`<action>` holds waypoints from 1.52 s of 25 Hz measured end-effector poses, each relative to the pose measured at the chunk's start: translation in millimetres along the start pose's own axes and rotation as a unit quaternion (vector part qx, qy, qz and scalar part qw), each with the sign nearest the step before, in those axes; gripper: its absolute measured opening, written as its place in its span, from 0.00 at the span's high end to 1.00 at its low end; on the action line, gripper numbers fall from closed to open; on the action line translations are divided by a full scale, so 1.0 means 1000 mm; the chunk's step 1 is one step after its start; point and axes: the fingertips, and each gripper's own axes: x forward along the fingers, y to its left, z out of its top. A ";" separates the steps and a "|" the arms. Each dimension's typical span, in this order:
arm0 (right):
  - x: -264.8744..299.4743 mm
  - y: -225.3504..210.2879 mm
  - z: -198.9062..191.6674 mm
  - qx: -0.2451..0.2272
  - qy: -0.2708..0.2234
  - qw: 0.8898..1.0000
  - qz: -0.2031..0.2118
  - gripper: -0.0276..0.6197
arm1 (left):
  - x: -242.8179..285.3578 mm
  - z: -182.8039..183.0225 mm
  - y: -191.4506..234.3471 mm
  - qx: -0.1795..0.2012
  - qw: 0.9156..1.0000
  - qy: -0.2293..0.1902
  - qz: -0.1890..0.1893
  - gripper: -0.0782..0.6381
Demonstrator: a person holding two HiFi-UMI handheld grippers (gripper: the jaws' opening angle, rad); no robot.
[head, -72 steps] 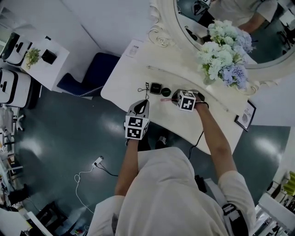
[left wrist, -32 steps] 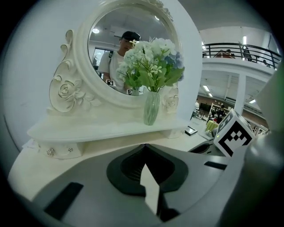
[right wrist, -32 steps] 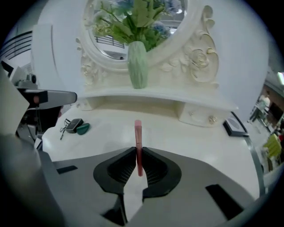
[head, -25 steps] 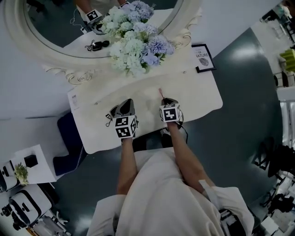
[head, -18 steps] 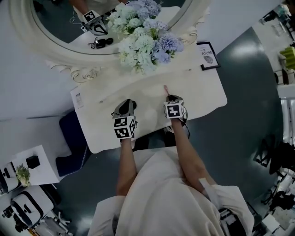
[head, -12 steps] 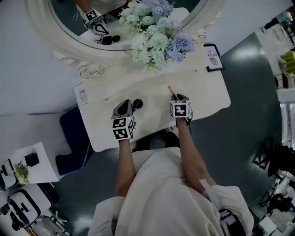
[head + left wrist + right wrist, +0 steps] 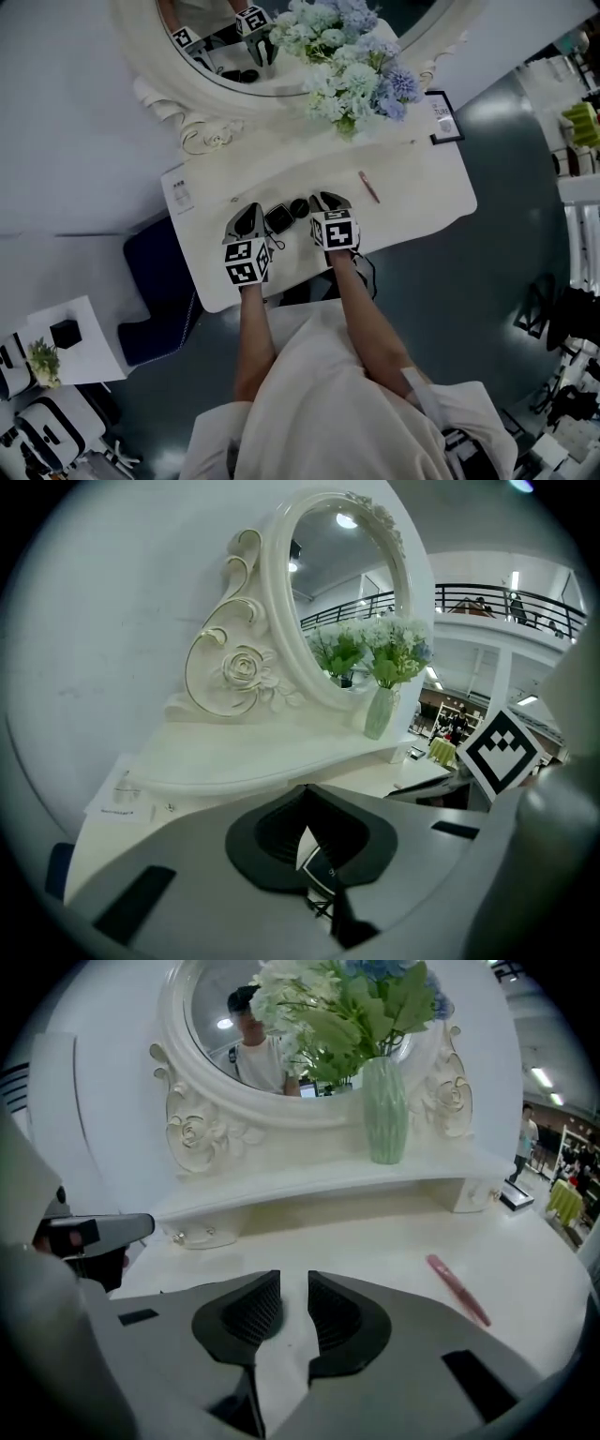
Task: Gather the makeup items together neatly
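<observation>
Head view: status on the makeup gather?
Right gripper jaws just opened, empty. Left gripper shut beside dark compact. Pink stick lies apart on tabletop. Nothing blocking.

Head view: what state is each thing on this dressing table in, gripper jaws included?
Left gripper: jaws together, black item showing in the slit, grip unclear.
Right gripper: jaws just opened, apart, empty.
Pink stick: lying flat, alone on the right.
Black compact: lying flat between the grippers.
Round dark pot: resting beside the compact.
Vase: upright on the shelf.
</observation>
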 end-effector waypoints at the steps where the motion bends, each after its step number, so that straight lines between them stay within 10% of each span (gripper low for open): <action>1: 0.003 0.011 -0.002 0.004 -0.003 1.000 -0.003 0.76 | -0.001 0.000 0.005 -0.002 1.000 -0.002 0.000 0.87; 16: 0.031 0.036 -0.032 0.035 0.030 0.996 -0.077 0.85 | -0.021 -0.010 0.046 0.004 1.000 0.007 0.005 0.87; 38: -0.009 -0.030 -0.009 -0.048 0.005 0.999 -0.020 0.89 | 0.003 -0.007 -0.026 -0.030 0.999 -0.006 0.025 0.87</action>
